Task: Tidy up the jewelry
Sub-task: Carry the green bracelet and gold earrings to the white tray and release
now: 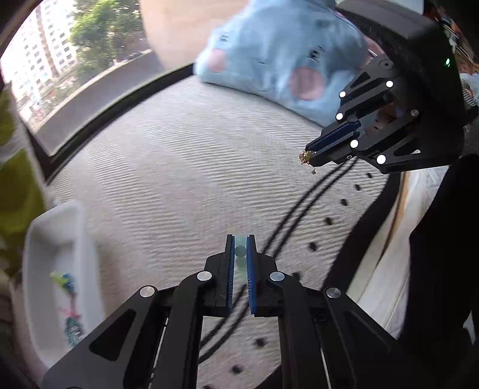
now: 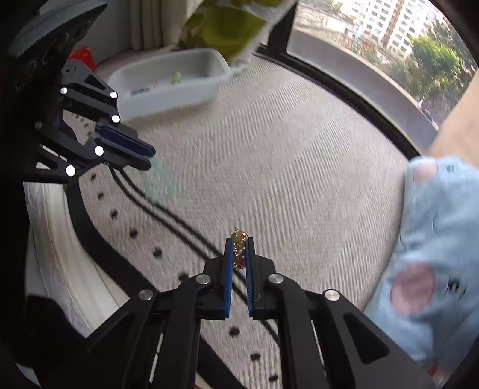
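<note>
My left gripper (image 1: 240,239) is shut on a pale green bead bracelet (image 1: 240,250), held above the grey woven mat (image 1: 179,167). In the right wrist view the left gripper (image 2: 151,157) shows at the left with the blurred pale green bracelet (image 2: 158,179) hanging from its tips. My right gripper (image 2: 239,241) is shut on a gold chain with amber beads (image 2: 239,238). It shows in the left wrist view (image 1: 310,154) at the right, with the gold chain (image 1: 306,158) dangling from its tips. A white tray (image 1: 57,239) holds several coloured pieces of jewelry (image 1: 70,302).
The white tray (image 2: 179,98) stands at the mat's far left in the right wrist view. A blue plush toy (image 1: 278,57) lies at the mat's edge and also shows in the right wrist view (image 2: 434,269). A window with a black frame (image 2: 344,89) runs behind. Green leaves (image 2: 227,27) hang near the tray.
</note>
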The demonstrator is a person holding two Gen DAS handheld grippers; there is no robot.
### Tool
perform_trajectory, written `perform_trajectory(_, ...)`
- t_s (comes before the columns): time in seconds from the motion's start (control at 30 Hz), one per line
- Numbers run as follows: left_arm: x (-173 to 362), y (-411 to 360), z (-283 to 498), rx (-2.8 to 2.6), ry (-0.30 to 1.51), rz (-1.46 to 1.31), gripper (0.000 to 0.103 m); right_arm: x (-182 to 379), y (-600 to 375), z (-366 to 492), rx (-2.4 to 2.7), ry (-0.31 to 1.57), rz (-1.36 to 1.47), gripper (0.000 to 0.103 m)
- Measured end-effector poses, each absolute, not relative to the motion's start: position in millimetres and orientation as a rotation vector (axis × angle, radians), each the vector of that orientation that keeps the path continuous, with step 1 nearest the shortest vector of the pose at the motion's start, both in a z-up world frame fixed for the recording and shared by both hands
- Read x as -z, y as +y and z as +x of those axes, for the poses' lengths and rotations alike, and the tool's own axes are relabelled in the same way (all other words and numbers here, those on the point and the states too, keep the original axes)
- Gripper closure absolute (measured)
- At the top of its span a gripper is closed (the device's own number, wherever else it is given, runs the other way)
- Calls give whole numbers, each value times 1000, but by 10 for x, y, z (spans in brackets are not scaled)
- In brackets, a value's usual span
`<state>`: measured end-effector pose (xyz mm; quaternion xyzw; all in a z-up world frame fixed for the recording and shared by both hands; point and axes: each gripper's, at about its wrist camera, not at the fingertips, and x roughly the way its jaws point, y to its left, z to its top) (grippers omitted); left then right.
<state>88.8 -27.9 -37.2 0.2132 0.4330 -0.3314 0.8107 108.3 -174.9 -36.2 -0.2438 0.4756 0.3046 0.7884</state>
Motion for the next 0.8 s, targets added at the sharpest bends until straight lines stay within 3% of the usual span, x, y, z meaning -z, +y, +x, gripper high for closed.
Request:
perform_trajectory(0.4,91,1158,1387,462,910,412,95,-27,-136,1755,-801,884,-520,94)
perform_trajectory(0.8,476,2137,1720,354,997,383,95,169,1053,2224,-904,865,-549,94)
